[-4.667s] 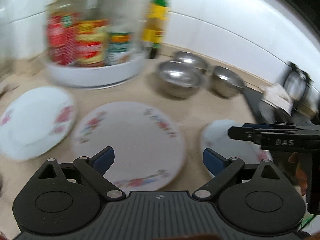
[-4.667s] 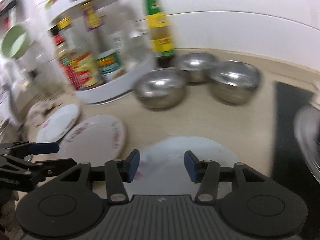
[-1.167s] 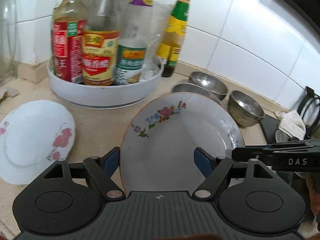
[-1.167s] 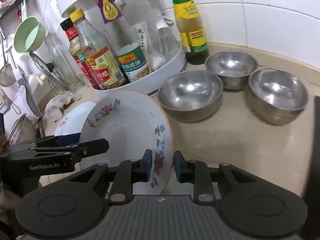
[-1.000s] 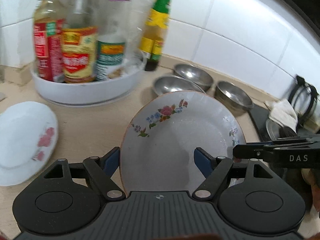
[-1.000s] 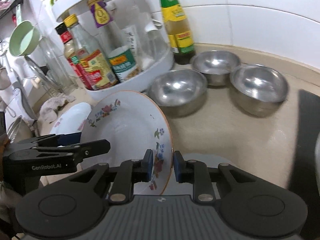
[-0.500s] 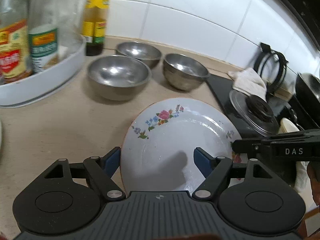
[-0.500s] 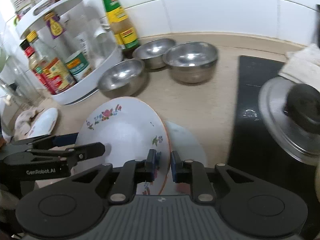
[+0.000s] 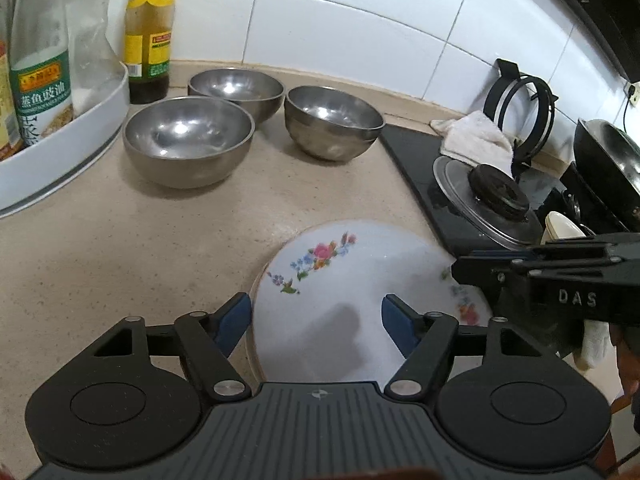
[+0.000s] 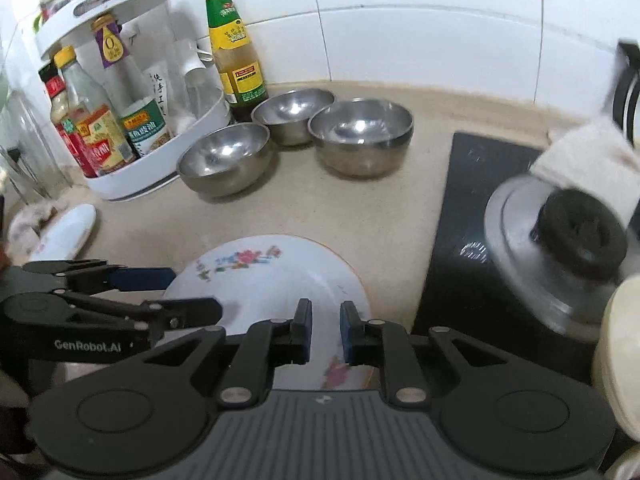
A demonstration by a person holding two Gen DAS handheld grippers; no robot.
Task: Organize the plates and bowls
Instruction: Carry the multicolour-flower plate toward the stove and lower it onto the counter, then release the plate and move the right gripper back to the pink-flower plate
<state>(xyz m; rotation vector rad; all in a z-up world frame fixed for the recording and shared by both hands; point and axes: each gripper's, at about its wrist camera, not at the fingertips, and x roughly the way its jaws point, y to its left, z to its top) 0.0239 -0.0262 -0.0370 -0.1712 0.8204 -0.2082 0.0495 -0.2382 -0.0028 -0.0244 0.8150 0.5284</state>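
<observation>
The floral plate (image 9: 340, 280) (image 10: 260, 280) lies flat on the beige counter, close in front of both grippers. My left gripper (image 9: 315, 308) straddles its near part. The left pad is beside the left rim, the right pad is over the plate's middle, and neither presses on it as the jaws are closing. My right gripper (image 10: 326, 312) hovers over the plate's near right part. Its jaws are almost together, with white plate showing through the narrow gap. Three steel bowls (image 9: 188, 140) (image 9: 236, 88) (image 9: 332, 120) stand behind. A second white plate (image 10: 68, 228) lies far left.
A white bottle rack (image 9: 60, 152) and a green-capped bottle (image 9: 148, 40) stand at the back left by the tiled wall. To the right is a black hob (image 9: 432, 184) with a pot lid (image 9: 488, 196), a cloth (image 9: 476, 136) and a dark pan (image 9: 608, 156).
The floral plate stood tilted with its rim in the right jaws; now it lies flat, covering the small plate seen behind it. Both views swung right, away from the rack. Left jaws narrowed.
</observation>
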